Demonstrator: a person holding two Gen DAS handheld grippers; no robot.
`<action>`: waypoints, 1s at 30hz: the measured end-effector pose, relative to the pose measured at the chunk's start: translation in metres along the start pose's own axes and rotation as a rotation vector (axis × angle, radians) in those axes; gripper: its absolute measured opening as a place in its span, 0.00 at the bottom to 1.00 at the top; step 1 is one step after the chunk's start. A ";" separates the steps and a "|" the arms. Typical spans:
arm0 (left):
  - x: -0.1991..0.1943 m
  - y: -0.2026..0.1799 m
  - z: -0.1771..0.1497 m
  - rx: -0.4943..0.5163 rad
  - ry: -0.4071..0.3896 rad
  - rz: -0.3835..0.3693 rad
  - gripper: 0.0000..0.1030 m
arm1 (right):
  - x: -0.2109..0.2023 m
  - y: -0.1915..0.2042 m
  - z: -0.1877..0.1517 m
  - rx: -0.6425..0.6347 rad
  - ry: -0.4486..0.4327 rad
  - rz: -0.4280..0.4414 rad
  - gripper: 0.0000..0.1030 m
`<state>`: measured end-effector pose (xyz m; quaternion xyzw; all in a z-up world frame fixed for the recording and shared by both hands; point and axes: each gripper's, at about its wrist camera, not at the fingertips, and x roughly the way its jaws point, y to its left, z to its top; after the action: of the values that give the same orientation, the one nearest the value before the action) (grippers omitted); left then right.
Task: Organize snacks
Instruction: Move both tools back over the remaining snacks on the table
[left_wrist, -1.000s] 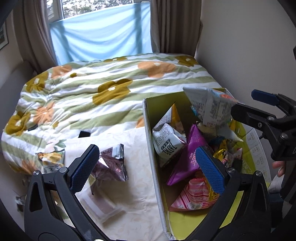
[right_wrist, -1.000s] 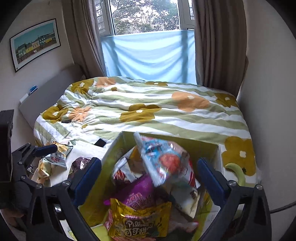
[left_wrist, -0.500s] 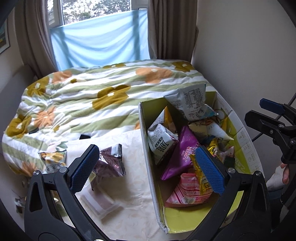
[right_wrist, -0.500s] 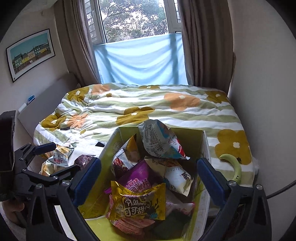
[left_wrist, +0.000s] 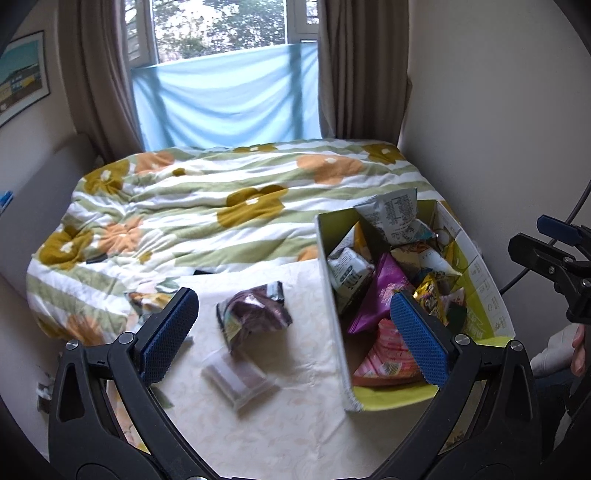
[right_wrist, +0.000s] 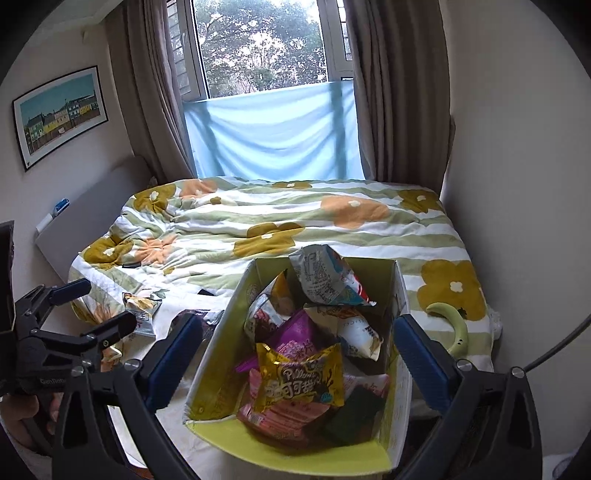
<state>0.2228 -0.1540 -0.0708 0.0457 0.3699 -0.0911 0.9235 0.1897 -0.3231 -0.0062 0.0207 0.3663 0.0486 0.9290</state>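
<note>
Left wrist shows two packets (left_wrist: 252, 318) beside one box (left_wrist: 331, 295); left gripper (left_wrist: 293, 338) and right gripper (right_wrist: 299, 363) both gape, holding nothing.

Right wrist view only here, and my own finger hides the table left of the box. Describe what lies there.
Observer: A dark purple snack bag lies on the tablecloth, left of the box and apart from its wall.
Operator: Report anything nearer than that bag.
Observer: A clear flat packet lies just in front of it; it is too blurred to tell what is inside.
Operator: Give me the left hand-held gripper's state.
Observer: In its own camera, the left hand-held gripper has its jaws wide apart and grips nothing.
</note>
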 end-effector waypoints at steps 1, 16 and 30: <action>-0.004 0.008 -0.006 -0.006 -0.001 0.005 1.00 | -0.002 0.005 -0.003 0.004 0.004 -0.006 1.00; -0.028 0.163 -0.066 -0.050 0.049 0.058 1.00 | 0.018 0.128 -0.045 0.038 0.055 -0.052 1.00; 0.033 0.299 -0.127 -0.239 0.205 0.005 1.00 | 0.109 0.224 -0.084 0.014 0.143 0.048 1.00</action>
<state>0.2209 0.1539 -0.1796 -0.0547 0.4703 -0.0391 0.8800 0.1951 -0.0882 -0.1248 0.0324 0.4317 0.0694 0.8988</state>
